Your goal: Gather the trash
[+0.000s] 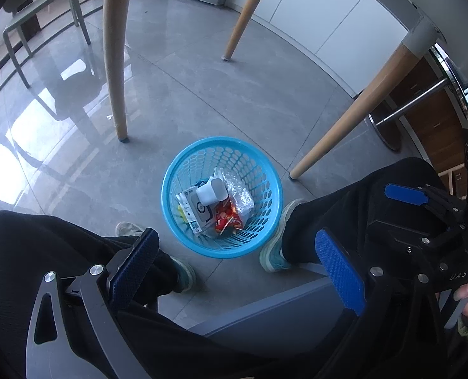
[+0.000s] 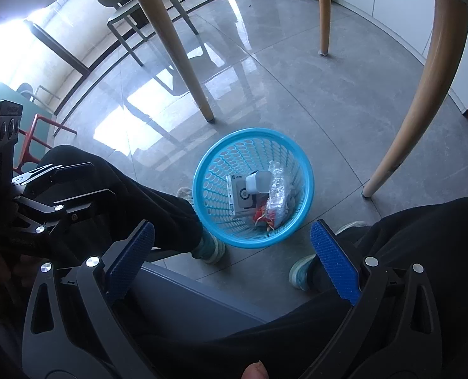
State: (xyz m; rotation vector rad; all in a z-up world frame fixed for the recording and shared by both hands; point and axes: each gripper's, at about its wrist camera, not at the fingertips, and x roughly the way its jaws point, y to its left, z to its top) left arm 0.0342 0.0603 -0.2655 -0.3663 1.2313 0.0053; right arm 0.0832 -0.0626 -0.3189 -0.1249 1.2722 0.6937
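Note:
A blue mesh trash basket [image 1: 170, 186] stands on the grey tile floor between the person's feet; it also shows in the right wrist view [image 2: 202, 189]. In it lie a white printed box [image 1: 193, 211], a small white block [image 1: 211, 192], clear crumpled plastic [image 1: 238, 191] and a red wrapper [image 1: 227, 218]. My left gripper [image 1: 237, 268] is open and empty, held above the person's lap, short of the basket. My right gripper [image 2: 234, 262] is open and empty too, above the lap. The right gripper also shows in the left wrist view [image 1: 369, 221].
Wooden table legs [image 1: 115, 57] [image 1: 354, 120] [image 2: 177, 50] [image 2: 423, 94] stand around the basket. The person's black-trousered legs and sneakers [image 1: 275, 249] flank it. A grey seat edge [image 2: 202, 297] lies below the grippers. A green chair [image 1: 41, 9] stands far left.

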